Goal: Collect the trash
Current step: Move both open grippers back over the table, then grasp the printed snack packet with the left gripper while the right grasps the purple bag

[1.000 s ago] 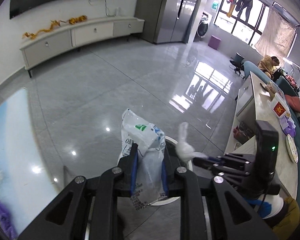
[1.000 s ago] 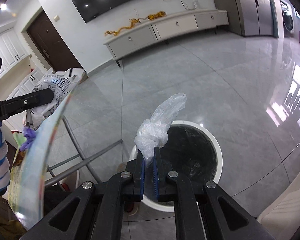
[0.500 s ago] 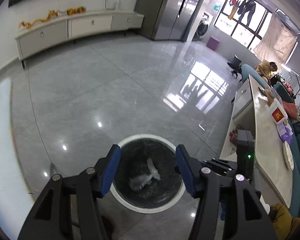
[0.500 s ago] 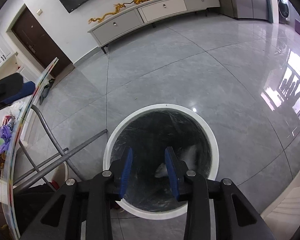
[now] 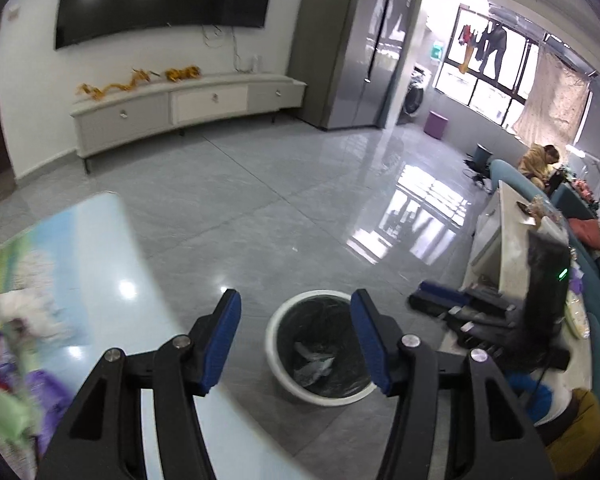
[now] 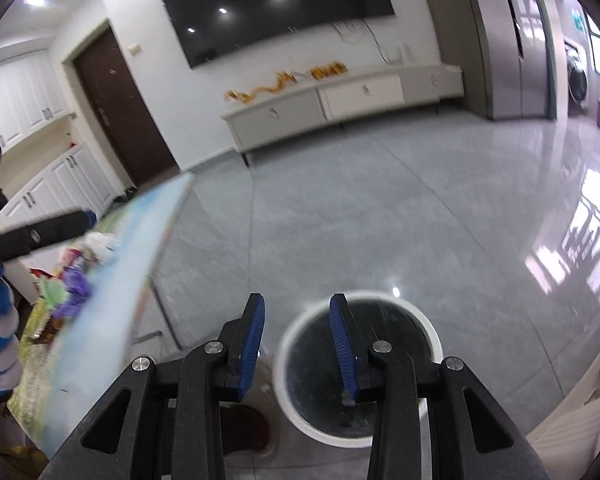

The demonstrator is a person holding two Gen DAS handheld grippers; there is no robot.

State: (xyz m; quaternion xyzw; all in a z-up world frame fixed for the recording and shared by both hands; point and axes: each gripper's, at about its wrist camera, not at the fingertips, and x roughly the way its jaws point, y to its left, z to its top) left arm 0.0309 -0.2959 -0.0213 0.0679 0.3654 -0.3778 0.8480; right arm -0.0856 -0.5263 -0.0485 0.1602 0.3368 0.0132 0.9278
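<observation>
Both bags gone from grippers since a second ago; crumpled plastic trash [image 5: 312, 362] now lies inside white-rimmed bin [image 5: 274, 354] on grey floor tiles. Left gripper [image 5: 296, 336] above bin, jaws apart, nothing between. Right gripper [image 6: 298, 340] likewise apart, empty, over bin [image 6: 428, 330]. Bench [image 5: 100, 264] with colourful cloth just left of bin, litter on it blurred.

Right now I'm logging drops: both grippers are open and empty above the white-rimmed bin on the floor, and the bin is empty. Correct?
Not quite: the bin isn't empty. The left wrist view shows crumpled plastic trash lying inside it. The rest holds: the left gripper and right gripper are both open and empty above it.
</observation>
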